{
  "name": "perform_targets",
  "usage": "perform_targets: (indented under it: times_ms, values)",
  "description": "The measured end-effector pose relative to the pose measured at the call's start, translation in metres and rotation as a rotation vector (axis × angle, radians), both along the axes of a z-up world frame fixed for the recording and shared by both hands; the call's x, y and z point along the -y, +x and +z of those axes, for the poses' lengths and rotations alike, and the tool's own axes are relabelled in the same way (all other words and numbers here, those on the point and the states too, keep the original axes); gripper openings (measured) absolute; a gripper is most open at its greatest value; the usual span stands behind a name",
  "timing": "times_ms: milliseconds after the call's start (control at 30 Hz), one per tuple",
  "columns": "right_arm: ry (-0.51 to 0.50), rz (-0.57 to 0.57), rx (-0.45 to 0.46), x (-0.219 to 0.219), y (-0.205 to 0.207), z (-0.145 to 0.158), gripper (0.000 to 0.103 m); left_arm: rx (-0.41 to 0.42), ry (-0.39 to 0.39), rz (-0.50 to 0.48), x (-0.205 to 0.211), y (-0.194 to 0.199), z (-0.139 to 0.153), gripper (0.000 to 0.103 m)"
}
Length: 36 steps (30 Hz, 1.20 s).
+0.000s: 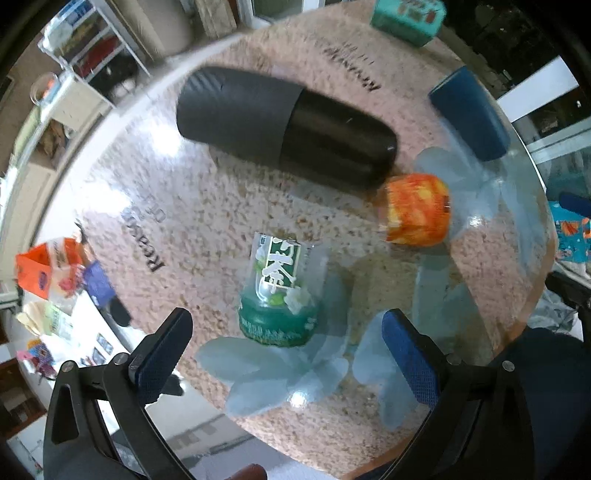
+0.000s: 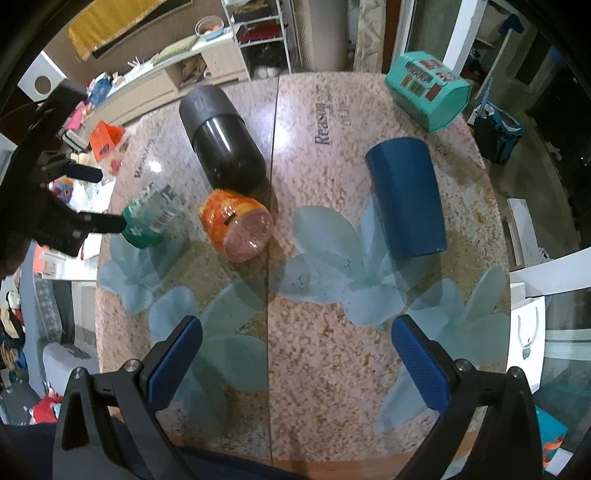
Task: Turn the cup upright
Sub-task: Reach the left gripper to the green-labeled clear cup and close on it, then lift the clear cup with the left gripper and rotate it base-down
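Observation:
A clear cup with a green base and green label [image 1: 277, 295] lies on its side on the glass table [image 1: 207, 206], just ahead of my open left gripper [image 1: 284, 354]. In the right wrist view the same cup [image 2: 151, 219] sits at the left with the left gripper's fingers [image 2: 103, 223] beside it. An orange cup [image 1: 415, 208] [image 2: 236, 223], a big black cup [image 1: 284, 123] [image 2: 221, 140] and a blue cup [image 1: 469, 114] [image 2: 406, 199] also lie on their sides. My right gripper [image 2: 295, 362] is open and empty over the table's near part.
A teal box [image 2: 428, 94] stands at the table's far right; it also shows in the left wrist view [image 1: 406, 18]. Pale flower prints cover the glass. Shelves and clutter stand beyond the table's far and left edges.

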State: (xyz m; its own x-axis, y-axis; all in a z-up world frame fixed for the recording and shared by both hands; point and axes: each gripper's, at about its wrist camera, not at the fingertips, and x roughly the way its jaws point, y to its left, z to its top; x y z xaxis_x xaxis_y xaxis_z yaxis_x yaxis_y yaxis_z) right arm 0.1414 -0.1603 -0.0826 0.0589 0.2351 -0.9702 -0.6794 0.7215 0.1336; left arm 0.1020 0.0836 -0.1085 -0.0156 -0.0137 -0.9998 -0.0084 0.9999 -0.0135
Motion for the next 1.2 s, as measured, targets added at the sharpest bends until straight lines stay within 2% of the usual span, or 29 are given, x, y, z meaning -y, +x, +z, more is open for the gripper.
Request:
perform_targets:
  times_ms: [67, 267, 367, 500, 800, 833, 867, 1000, 1167, 1200]
  values:
    - [-0.012, 0.01, -0.014, -0.002, 0.002, -0.006, 0.103, -0.024, -0.029, 0.012, -0.006, 0.003, -0.013, 0.103]
    - [-0.048, 0.024, -0.06, -0.007, 0.006, -0.021, 0.103, -0.084, -0.043, -0.028, -0.01, 0.011, -0.047, 0.103]
    - [-0.056, 0.017, -0.075, -0.007, 0.011, -0.03, 0.103, -0.097, -0.028, -0.064, -0.01, 0.017, -0.058, 0.103]
    - [-0.075, 0.009, -0.097, -0.01, 0.015, -0.036, 0.103, -0.122, -0.055, -0.11, -0.01, 0.026, -0.073, 0.103]
    - [-0.093, -0.015, -0.125, -0.012, 0.023, -0.049, 0.103, -0.153, -0.089, -0.141, -0.004, 0.041, -0.104, 0.103]
    - [-0.092, -0.019, -0.126, -0.013, 0.025, -0.05, 0.103, -0.156, -0.086, -0.147, -0.002, 0.042, -0.106, 0.101]
    - [-0.093, -0.022, -0.127, -0.013, 0.025, -0.051, 0.103, -0.156, -0.087, -0.154, -0.001, 0.042, -0.108, 0.095]
    - [-0.086, -0.031, -0.13, -0.016, 0.025, -0.053, 0.103, -0.135, -0.064, -0.191, 0.009, 0.035, -0.119, 0.091]
    - [-0.089, -0.043, -0.139, -0.019, 0.022, -0.055, 0.103, -0.105, -0.06, -0.205, 0.015, 0.029, -0.118, 0.069]
    - [-0.091, -0.044, -0.134, -0.018, 0.022, -0.055, 0.103, -0.1, -0.062, -0.199, 0.015, 0.029, -0.117, 0.068]
